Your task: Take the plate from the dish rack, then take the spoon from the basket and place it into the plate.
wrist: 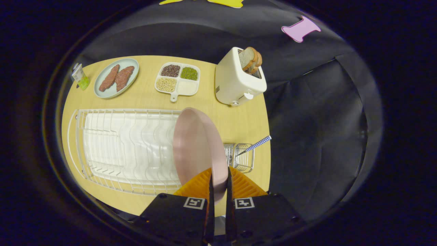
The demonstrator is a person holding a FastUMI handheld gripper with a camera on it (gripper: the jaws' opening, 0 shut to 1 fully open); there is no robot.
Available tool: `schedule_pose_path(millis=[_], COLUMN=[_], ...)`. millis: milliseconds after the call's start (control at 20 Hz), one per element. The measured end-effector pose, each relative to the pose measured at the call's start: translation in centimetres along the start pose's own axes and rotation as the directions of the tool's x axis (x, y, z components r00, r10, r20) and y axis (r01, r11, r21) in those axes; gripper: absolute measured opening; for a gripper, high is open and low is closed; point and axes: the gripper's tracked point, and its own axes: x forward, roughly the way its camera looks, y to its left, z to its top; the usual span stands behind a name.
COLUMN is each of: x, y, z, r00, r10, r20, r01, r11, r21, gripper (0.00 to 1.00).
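A pale pink plate (pixel 195 147) stands on edge between my fingers, its rim pinched by my gripper (pixel 219 181), which is shut on it. The plate hangs above the right end of the white wire dish rack (pixel 119 150). Just right of the plate sits a small wire basket (pixel 243 157) holding a spoon (pixel 256 145) with a blue checked handle that sticks out toward the table's right edge. The plate hides part of the basket and the rack's right end.
Beyond the rack on the wooden table (pixel 235 123) stand a white toaster (pixel 237 80) with bread slices, a divided dish of beans and grains (pixel 177 80), a plate with two meat patties (pixel 116 78) and a small green bottle (pixel 80 77). Black cloth drops off right of the table.
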Motion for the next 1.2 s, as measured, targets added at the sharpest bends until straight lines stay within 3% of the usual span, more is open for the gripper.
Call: schedule_pose_path(millis=[200, 350, 600, 800, 1050, 1200], x=[-1.3, -1.9, -1.5, -0.7, 2.3, 5.4], y=[-1.2, -0.5, 1.1, 2.8, 6.0, 7.5], z=[-0.3, -3.4, -11.0, -17.4, -24.2, -26.2], r00=[0.998, 0.992, 0.928, 0.858, 0.781, 0.777], r10=[-0.006, 0.124, 0.372, 0.513, 0.624, 0.629], r20=[0.063, 0.033, 0.009, 0.015, -0.013, -0.026], r01=[0.004, -0.125, -0.371, -0.509, -0.605, -0.602], r11=[1.0, 0.991, 0.922, 0.848, 0.762, 0.755], r21=[0.018, 0.045, 0.109, 0.147, 0.23, 0.261], gripper=[0.18, 0.18, 0.18, 0.18, 0.18, 0.17])
